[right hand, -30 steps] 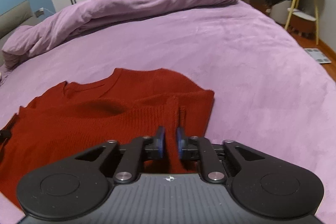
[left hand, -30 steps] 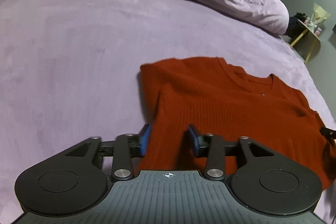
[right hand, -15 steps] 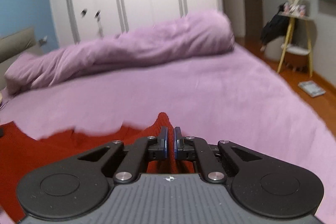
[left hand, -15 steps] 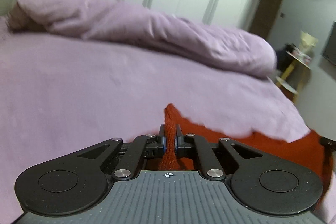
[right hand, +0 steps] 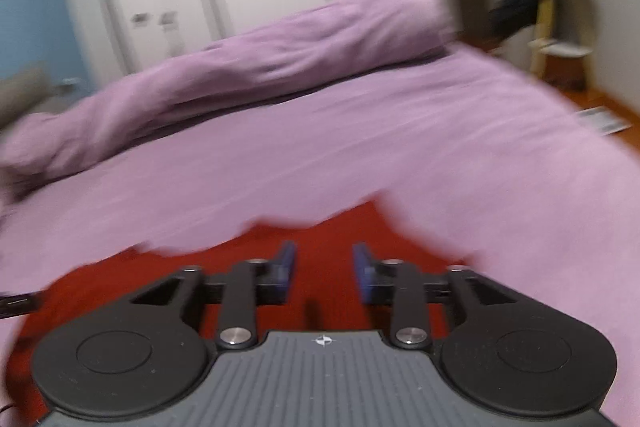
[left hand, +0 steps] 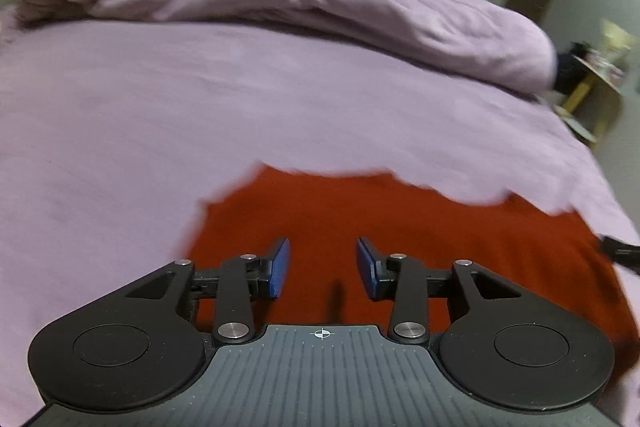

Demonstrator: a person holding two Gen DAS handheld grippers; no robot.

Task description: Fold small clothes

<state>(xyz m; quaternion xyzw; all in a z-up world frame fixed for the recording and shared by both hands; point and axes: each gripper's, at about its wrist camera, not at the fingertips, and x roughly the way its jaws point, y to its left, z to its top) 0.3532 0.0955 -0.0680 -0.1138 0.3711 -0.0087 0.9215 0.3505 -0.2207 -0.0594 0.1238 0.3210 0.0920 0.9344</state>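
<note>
Now | both claws, left (left hand: pixel 323 263) and right (right hand: pixel 324 269), just spread | red sweater (left hand: pixel 400 227) beneath, unpinched

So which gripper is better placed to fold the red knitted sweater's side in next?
Left, marginally: the left gripper hangs open beside the red knitted sweater's visible side edge; the right gripper's view is blurrier.

Bed (left hand: pixel 160 115): wide, under a smooth lilac sheet, filling most of both views.
Duvet (left hand: pixel 280 3): same lilac, rolled into a long heap across the far side of the bed.
Sweater (left hand: pixel 400 227): red, lying flat on the sheet at the near edge, well apart from the duvet; outline blurred.
</note>
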